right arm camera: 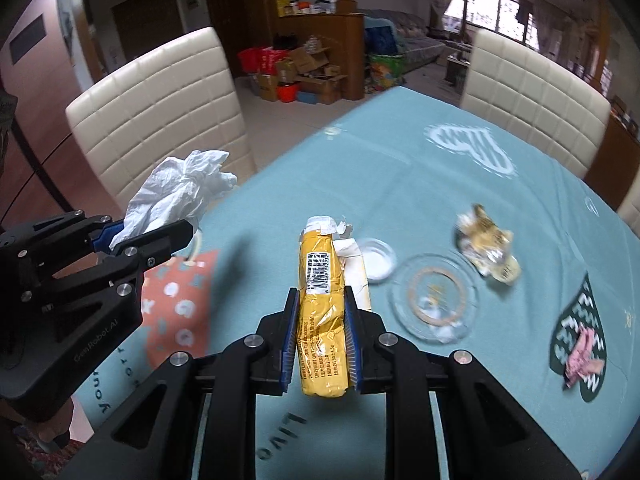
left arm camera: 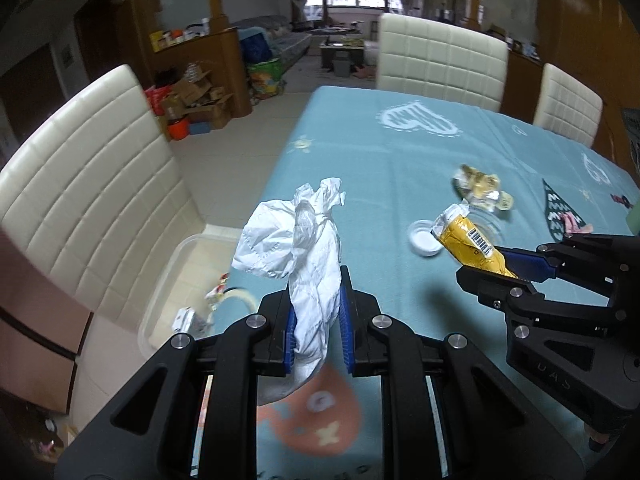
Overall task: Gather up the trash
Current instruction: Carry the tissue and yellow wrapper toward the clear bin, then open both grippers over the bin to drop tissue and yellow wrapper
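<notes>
My left gripper [left arm camera: 317,280] is shut on a crumpled white tissue [left arm camera: 296,236], held above the left part of the blue tablecloth [left arm camera: 380,160]. The right wrist view shows the same tissue [right arm camera: 180,188] sticking up from the left gripper [right arm camera: 160,224]. My right gripper [right arm camera: 321,291] is shut on a yellow wrapper with a barcode [right arm camera: 320,320], lifted off the cloth. From the left wrist view, the right gripper [left arm camera: 486,264] and yellow wrapper [left arm camera: 468,236] are at the right. On the table lie a crumpled gold foil wrapper [right arm camera: 488,248] and a pink scrap [right arm camera: 582,358].
A clear plastic bin [left arm camera: 168,280] with some wrappers in it sits low beside the table's left edge. A small white lid [right arm camera: 376,260] and a glass dish [right arm camera: 434,298] with bits rest mid-table. Cream padded chairs [left arm camera: 88,184] [right arm camera: 532,92] stand around the table.
</notes>
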`<state>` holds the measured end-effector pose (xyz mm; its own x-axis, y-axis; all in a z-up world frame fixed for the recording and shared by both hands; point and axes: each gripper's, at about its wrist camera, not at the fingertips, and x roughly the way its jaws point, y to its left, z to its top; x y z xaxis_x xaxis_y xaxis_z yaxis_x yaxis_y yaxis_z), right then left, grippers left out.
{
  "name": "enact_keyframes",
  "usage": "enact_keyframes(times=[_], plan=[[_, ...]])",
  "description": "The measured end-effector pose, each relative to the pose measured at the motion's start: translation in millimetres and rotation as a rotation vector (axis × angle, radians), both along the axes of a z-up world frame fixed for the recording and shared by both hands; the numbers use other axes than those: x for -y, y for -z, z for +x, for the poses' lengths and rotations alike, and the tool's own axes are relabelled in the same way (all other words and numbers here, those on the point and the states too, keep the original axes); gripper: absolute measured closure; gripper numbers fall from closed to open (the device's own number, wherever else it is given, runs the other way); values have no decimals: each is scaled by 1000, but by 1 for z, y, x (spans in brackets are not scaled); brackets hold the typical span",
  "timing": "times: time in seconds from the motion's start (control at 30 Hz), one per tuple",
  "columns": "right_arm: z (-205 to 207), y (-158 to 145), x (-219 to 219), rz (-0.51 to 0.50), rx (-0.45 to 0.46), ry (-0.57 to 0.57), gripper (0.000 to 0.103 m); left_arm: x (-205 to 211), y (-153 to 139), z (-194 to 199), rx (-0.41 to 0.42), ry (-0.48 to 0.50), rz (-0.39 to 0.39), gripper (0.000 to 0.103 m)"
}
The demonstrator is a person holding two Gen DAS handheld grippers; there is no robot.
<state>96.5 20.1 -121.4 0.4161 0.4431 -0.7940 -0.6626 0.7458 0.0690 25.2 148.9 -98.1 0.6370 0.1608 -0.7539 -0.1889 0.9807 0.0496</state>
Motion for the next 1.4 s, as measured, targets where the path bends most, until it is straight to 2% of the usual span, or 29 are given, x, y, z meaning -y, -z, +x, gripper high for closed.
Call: enact_keyframes(times=[0.3,0.87,0.9,0.93,1.0,1.03,1.33,1.37,1.4], plan=[[-11,-4,-71,-14,25,-140,82,-64,1,-24,-4,-165,5,84],[25,4,-158,-5,5,-252,81,-139,-1,-5,10,-308,17,82],[27,5,-162,-5,4,-256,81,-143,0,-3,3,-323,20,72],[31,6,-165,-3,2,-262,81,-147,1,-1,0,-338,18,46],[37,10,-170,-1,-3,-266,81,-154,1,-5,29,-387,27,8],[39,11,-171,0,-9,-265,81,-157,0,-7,52,-404,29,8],[41,26,-196,11,-59,-318,79,-174,13,-17,1,-464,32,8],[40,28,-201,6,-68,-326,68,-175,14,-19,-3,-473,32,8],[38,29,-205,-13,-68,-324,62,-178,14,-22,-6,-488,35,9]])
